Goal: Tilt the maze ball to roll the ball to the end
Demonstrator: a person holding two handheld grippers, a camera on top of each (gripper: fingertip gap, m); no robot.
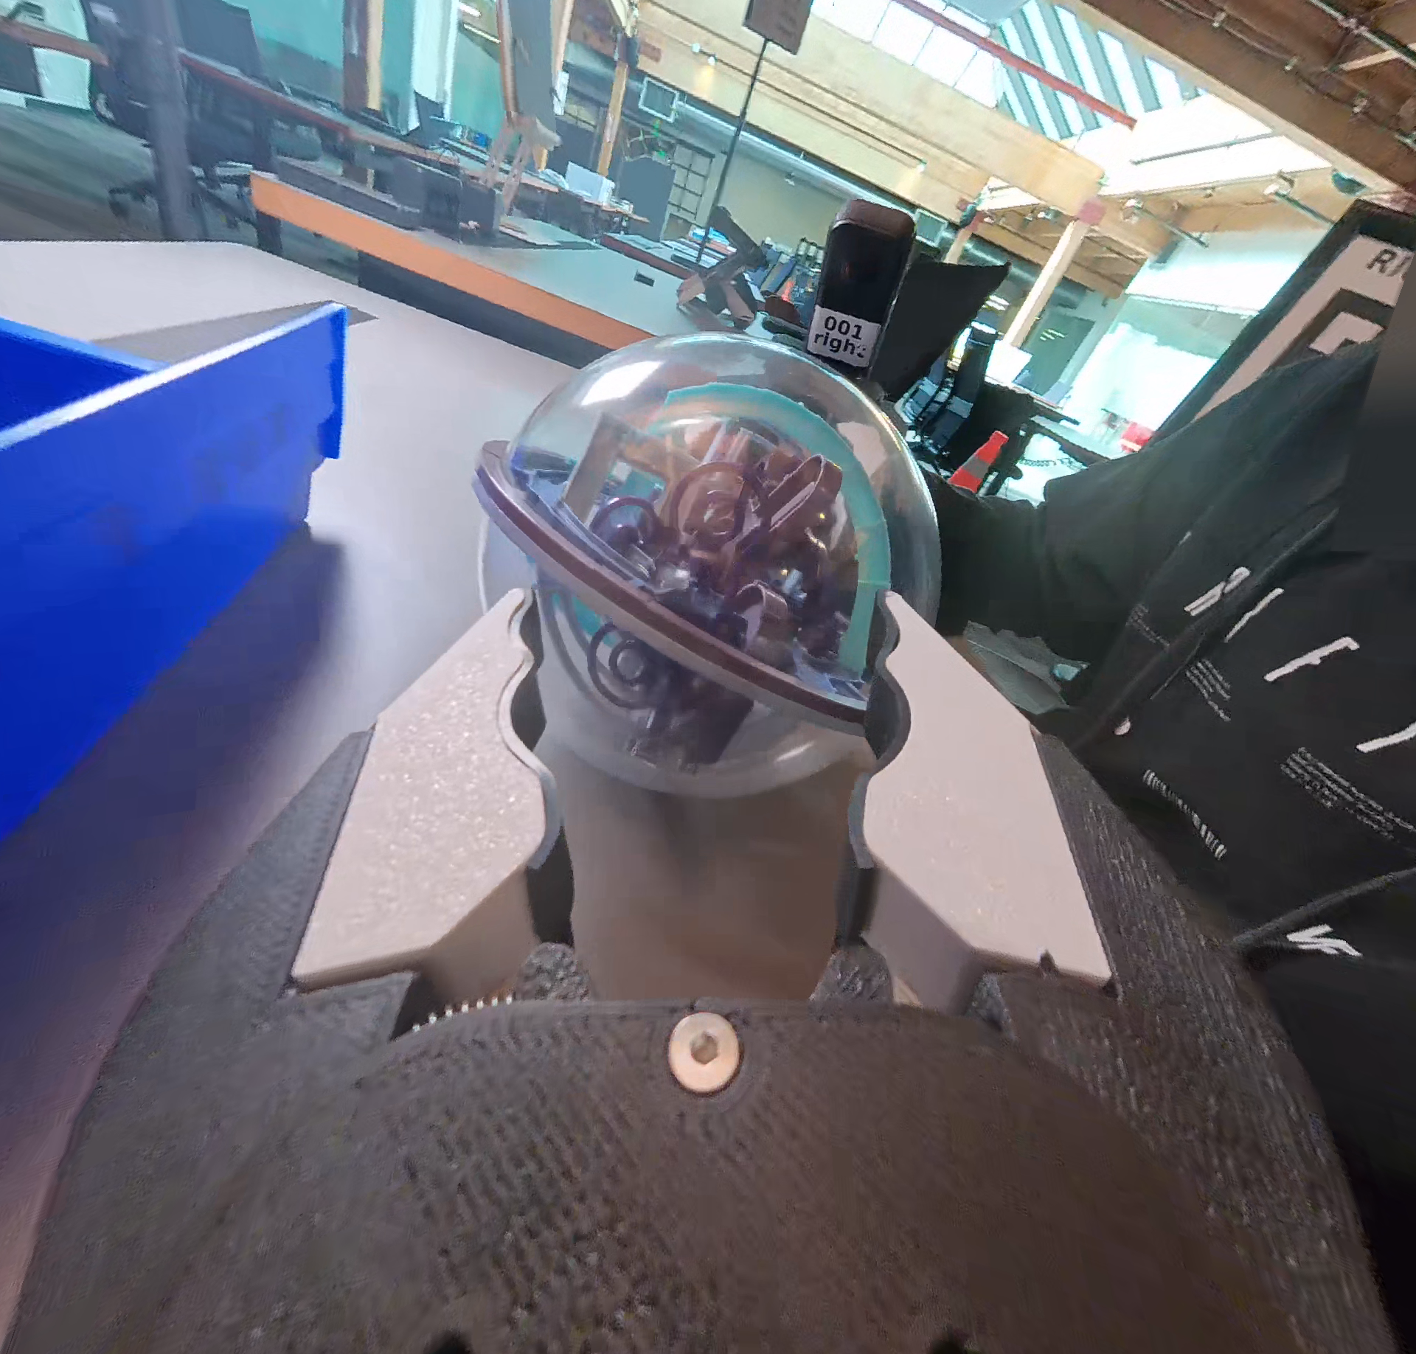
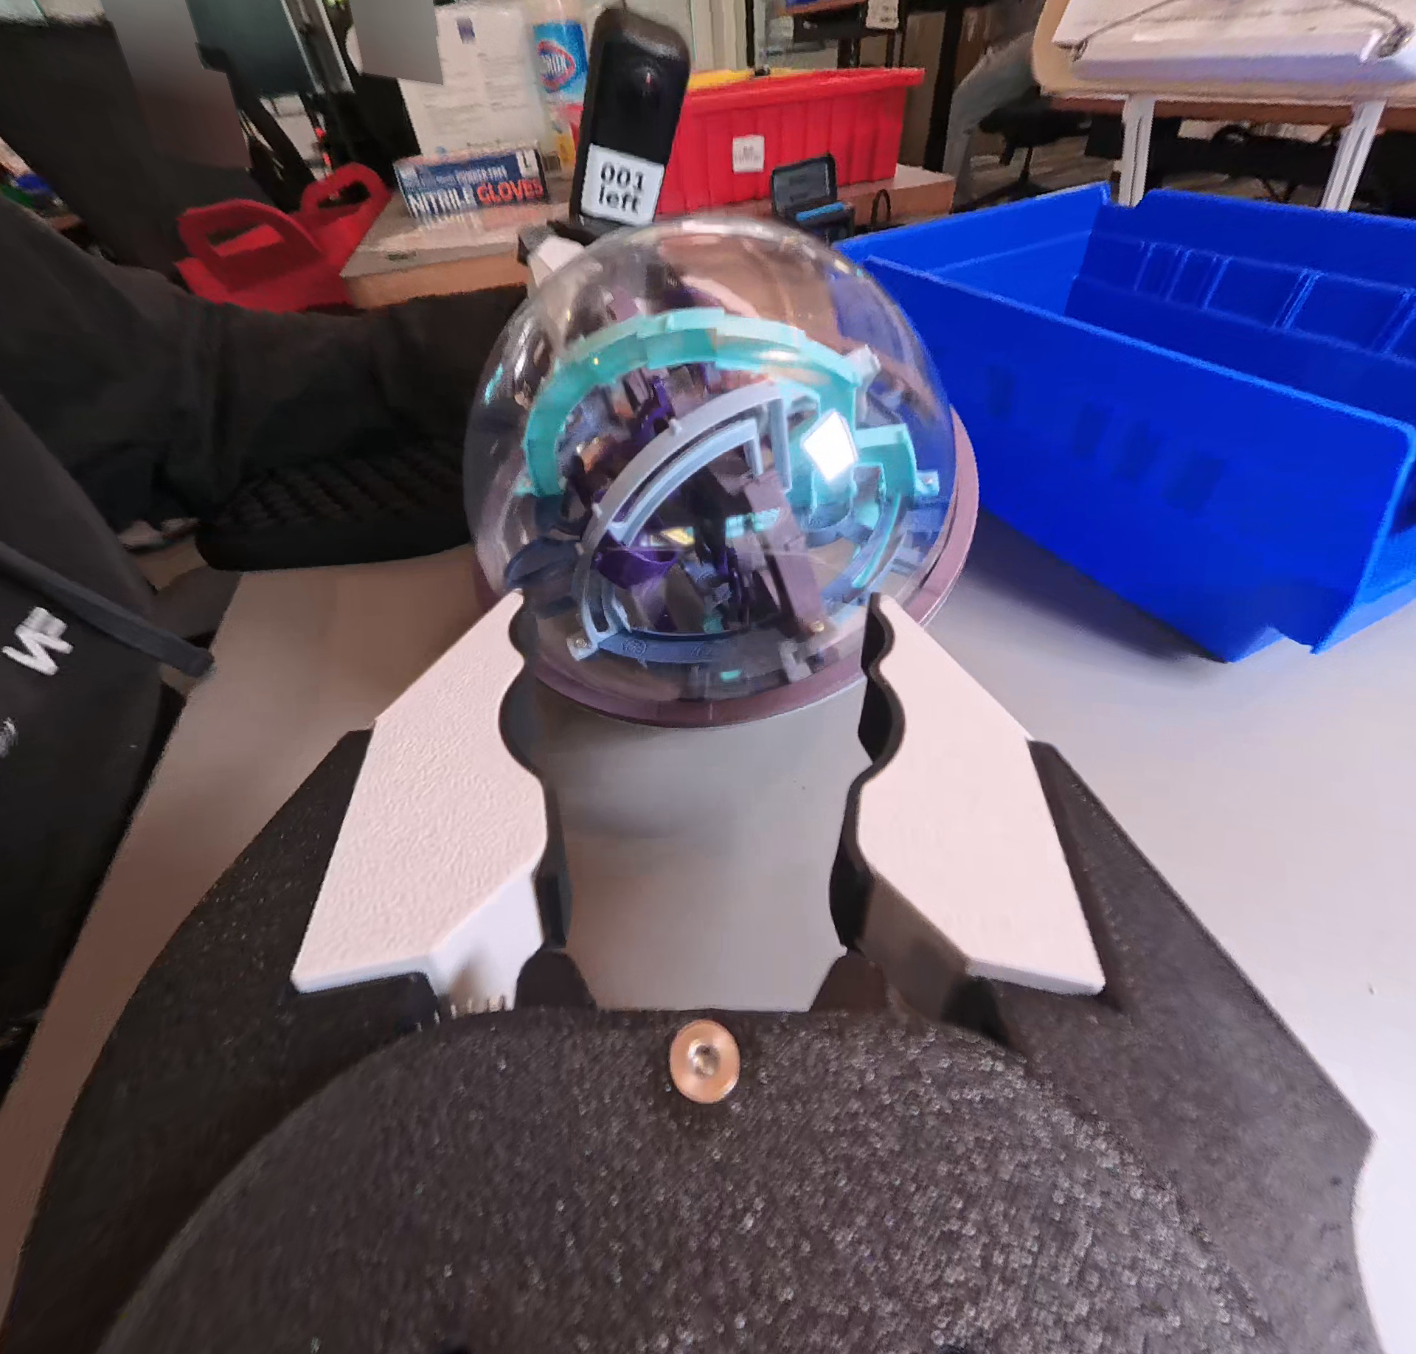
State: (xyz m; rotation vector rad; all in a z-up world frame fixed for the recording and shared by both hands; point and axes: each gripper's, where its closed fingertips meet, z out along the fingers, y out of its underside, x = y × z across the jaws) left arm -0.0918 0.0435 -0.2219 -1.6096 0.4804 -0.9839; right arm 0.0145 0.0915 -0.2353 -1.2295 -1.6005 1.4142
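A blue bin (image 2: 1149, 428) stood on the table (image 2: 1149, 819), its contents hidden. The maze ball (image 1: 705, 559), a clear globe with teal and purple tracks inside, sat tilted between both claws. The left claw (image 1: 701, 635) and right claw (image 2: 693, 628) each gripped it from opposite sides, jaws spread wide around it.

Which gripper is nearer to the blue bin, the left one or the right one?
Hard to tell. Both grippers close on the maze ball from opposite sides, beside the blue bin. The bin lies left of the left gripper and right of the right gripper.
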